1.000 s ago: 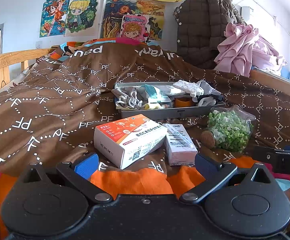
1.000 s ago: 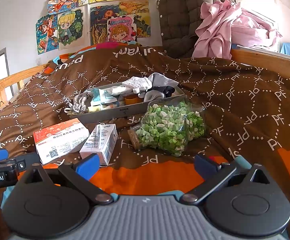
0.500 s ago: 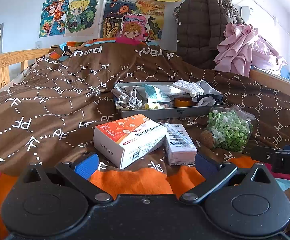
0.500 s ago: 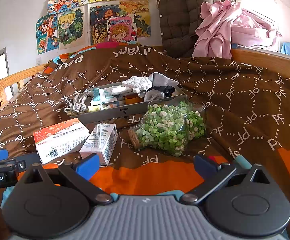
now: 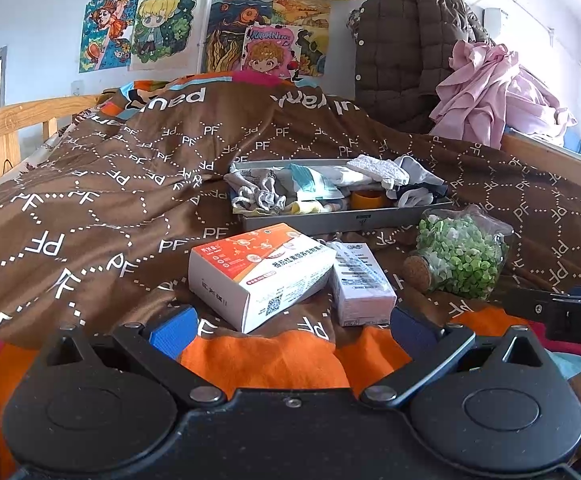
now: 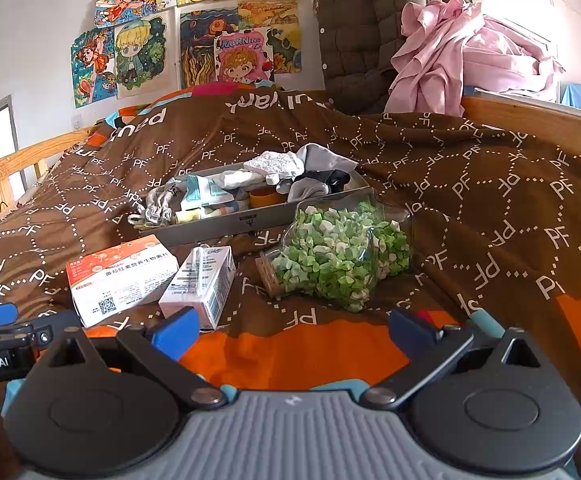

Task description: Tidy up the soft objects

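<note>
Soft things: white and grey socks, gloves and cloths (image 5: 374,170) lie heaped in the shallow grey metal tray (image 5: 342,220) on the brown PF-patterned bedspread (image 5: 90,208), some draped over its rim.
In front of tray: orange-and-white cardboard box (image 5: 258,272), small white carton (image 5: 360,280), clear corked jar of green paper stars (image 6: 338,256), all on their sides, near one another.
Left gripper (image 5: 290,322): jaws spread wide, empty, low over the orange patch, facing the boxes.
Right gripper (image 6: 294,330): likewise wide and empty, facing the jar.
Stage: fits both sorting about to go on and sorting finished.
Handling well: pinch cloth at a bunched fold, lift clear of the rim; the jar would roll if nudged.
</note>
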